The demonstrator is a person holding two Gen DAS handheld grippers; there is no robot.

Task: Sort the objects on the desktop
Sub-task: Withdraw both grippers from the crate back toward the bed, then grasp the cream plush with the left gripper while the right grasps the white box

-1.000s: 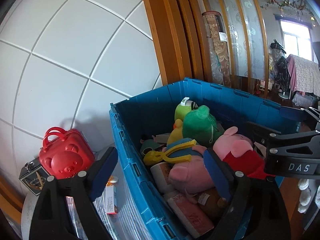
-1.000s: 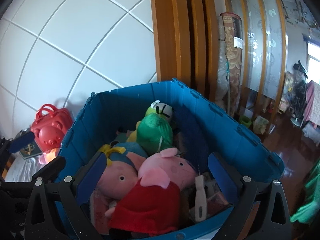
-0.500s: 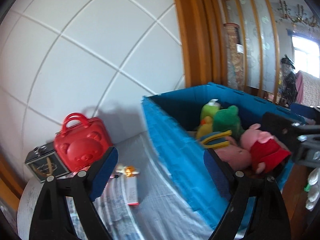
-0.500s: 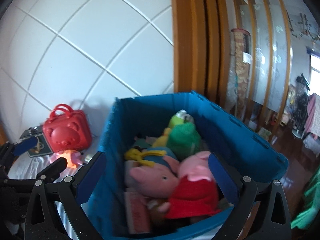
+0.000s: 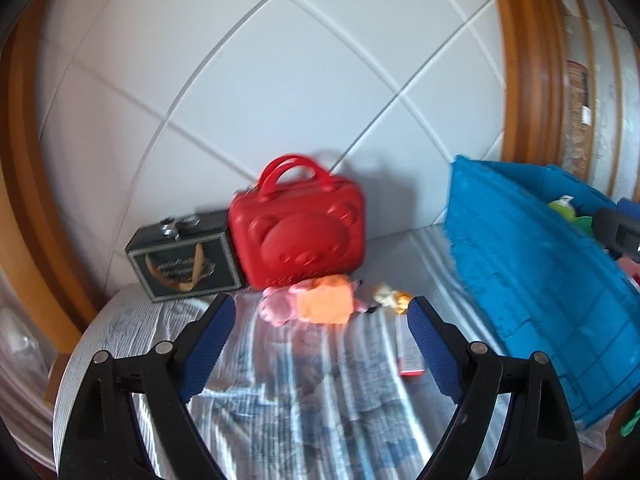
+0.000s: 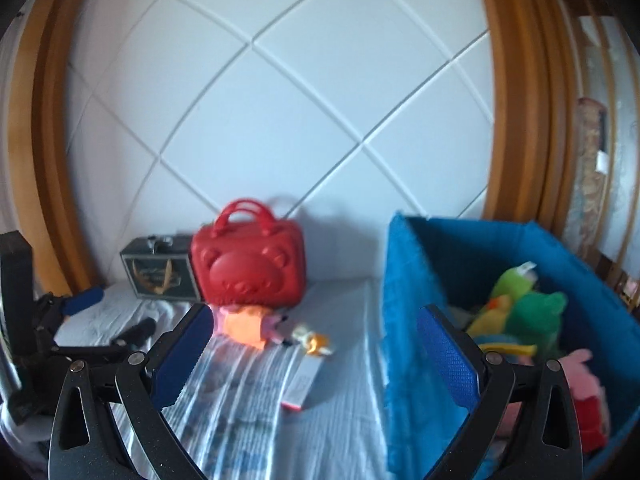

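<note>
The left gripper (image 5: 320, 336) has its blue-padded fingers (image 5: 208, 344) spread wide with nothing between them, and it points down at the striped cloth on the worktop (image 5: 280, 420). The right gripper (image 6: 312, 356) is likewise wide open and holds nothing; its left finger sits over the cloth, while its right finger overlaps the near wall of the blue bin (image 6: 412, 320).

At the far side of the worktop, against the white panelled wall (image 5: 280, 80), a red bear-faced case (image 5: 300, 232) stands upright with its handles up. Just to its left and touching it is a dark box (image 5: 184, 258) with a metal clasp on top. In front of the case lies a pink plush toy in an orange dress (image 5: 312, 300), on its side and close to the case's base. To the right of the plush is a small yellow-orange figure (image 5: 390, 298), too blurred to identify. Nearer than that figure lies a slim white box with a red end (image 6: 304, 380), flat on the cloth beside the bin.

The blue bin stands at the right of the worktop. The right wrist view shows a green plush (image 6: 536, 316), a yellow-green plush (image 6: 512, 284) behind it, and a pink plush in red (image 6: 584, 396) in it.
</note>
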